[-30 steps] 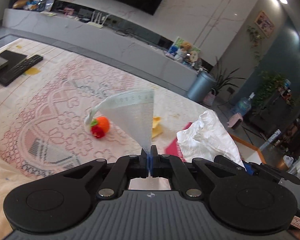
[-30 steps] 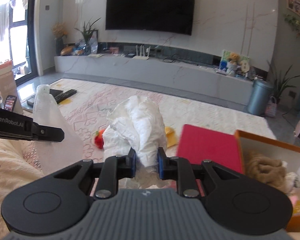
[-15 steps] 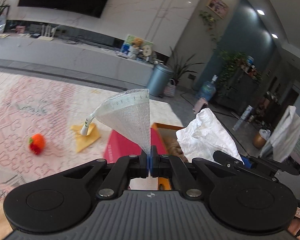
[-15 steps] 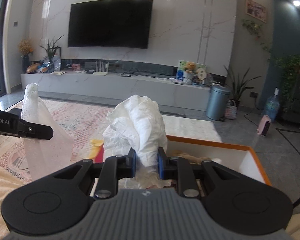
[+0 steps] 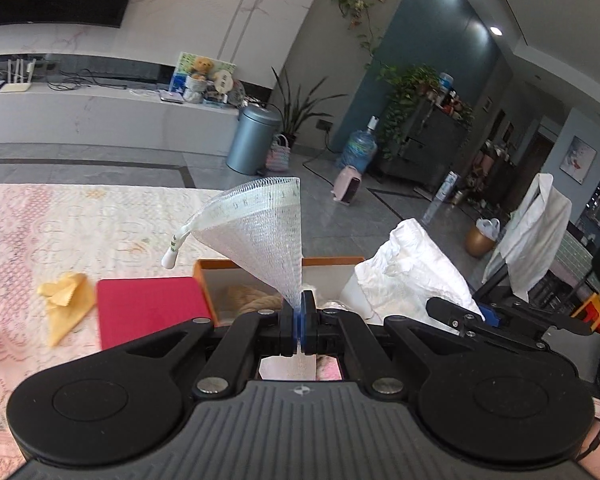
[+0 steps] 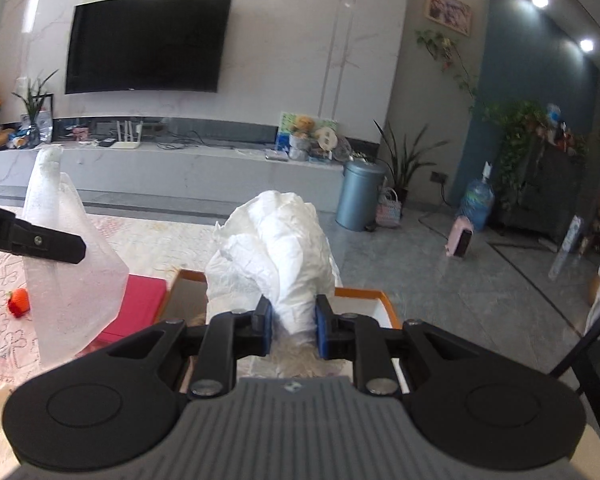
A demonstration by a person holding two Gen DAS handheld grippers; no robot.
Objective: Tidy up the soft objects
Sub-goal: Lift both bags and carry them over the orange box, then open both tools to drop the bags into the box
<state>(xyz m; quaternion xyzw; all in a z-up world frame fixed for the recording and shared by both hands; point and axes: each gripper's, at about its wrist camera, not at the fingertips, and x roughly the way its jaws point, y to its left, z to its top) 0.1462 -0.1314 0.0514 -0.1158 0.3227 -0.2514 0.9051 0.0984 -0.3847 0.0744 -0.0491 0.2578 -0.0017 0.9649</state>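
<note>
My left gripper [image 5: 299, 322] is shut on a white mesh bag [image 5: 260, 232] that stands up from its tips in a cone. My right gripper [image 6: 293, 325] is shut on a crumpled white cloth [image 6: 276, 248]; the cloth also shows in the left wrist view [image 5: 412, 276]. Both are held above an orange-rimmed white box [image 6: 376, 300] with a brown plush [image 5: 252, 296] inside. The mesh bag shows at the left of the right wrist view [image 6: 72, 276].
A red lid or mat [image 5: 152, 308] lies left of the box on a pink patterned rug [image 5: 60, 232]. A yellow cloth [image 5: 66, 300] and an orange knitted toy [image 6: 18, 302] lie on the rug. A grey bin [image 5: 252, 140] stands behind.
Both grippers have swung right with their loads, from over the rug to over the orange-rimmed box. The orange toy and yellow cloth have slid toward the left edge of view.
</note>
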